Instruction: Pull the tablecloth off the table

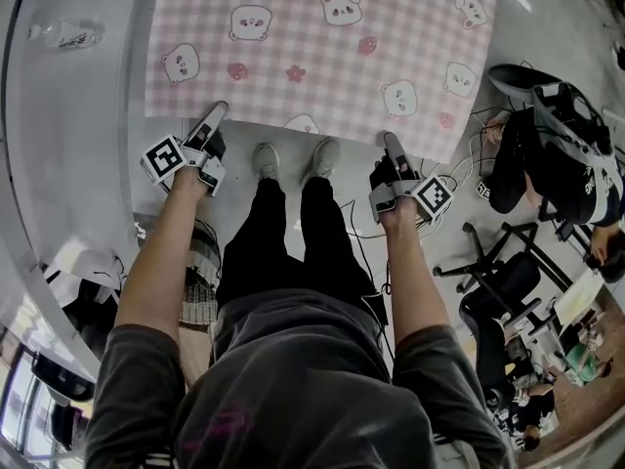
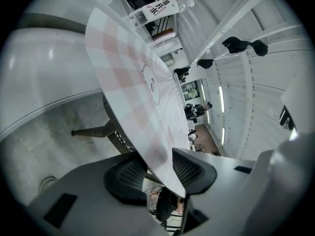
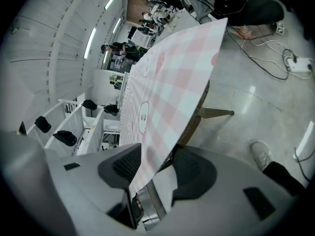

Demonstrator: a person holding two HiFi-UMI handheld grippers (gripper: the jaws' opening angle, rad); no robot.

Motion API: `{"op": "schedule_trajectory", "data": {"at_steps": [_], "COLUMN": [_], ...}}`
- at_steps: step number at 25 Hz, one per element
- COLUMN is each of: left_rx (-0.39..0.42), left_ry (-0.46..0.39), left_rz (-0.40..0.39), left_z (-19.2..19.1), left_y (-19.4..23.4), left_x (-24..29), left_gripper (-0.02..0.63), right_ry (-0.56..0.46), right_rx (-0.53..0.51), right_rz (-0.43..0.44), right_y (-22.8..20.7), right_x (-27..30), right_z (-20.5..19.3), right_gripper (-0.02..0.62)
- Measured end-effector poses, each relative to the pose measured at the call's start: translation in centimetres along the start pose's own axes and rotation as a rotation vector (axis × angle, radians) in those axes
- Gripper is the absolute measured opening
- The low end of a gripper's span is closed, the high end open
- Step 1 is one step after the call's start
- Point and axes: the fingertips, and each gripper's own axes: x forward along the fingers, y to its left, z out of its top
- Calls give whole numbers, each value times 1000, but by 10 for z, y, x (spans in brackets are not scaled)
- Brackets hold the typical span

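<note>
Tablecloth (image 1: 322, 47), pink check printed with small animal faces, strawberries and flowers, lay spread flat over the table (image 3: 210, 113). Of the table I could see only the woven legs beneath it. By my judgement the hold was made and the drawing off was left to do: the cloth covered the whole top, with only its near edge lifted toward me.

My left tongs (image 1: 217, 113) were closed on that near edge toward its left corner, the fabric pinched between the pads. My right tongs (image 1: 391, 145) were clamped on the same edge toward the right corner.

A clear bottle (image 2: 160, 8) lay beyond the cloth. Its label bore red characters too small for me to read. The cloth itself carried no writing, and the marker cubes (image 1: 163, 157) showed only black-and-white squares.
</note>
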Motion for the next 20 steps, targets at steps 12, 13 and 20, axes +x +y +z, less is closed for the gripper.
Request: {"op": "schedule_trajectory", "data": {"at_steps": [12,13,20], "left_rx": [-7,-5,13], "left_ry": [-39,-38,-4], "left_rz": [-34,-35,-47], "left_z": [7,8,4], "left_y": [-19,-19,-24], "left_x": [-4,-3,3], "left_gripper": [6,3,2], "right_ry": [-31,-34,-37], "right_rx": [-42,-46,-75], "right_rz": [2,5,23], "right_y": [9,10,14], "right_x": [-9,-8,-11], "right_z": [2,3,8], "right_gripper": [30,19,5]}}
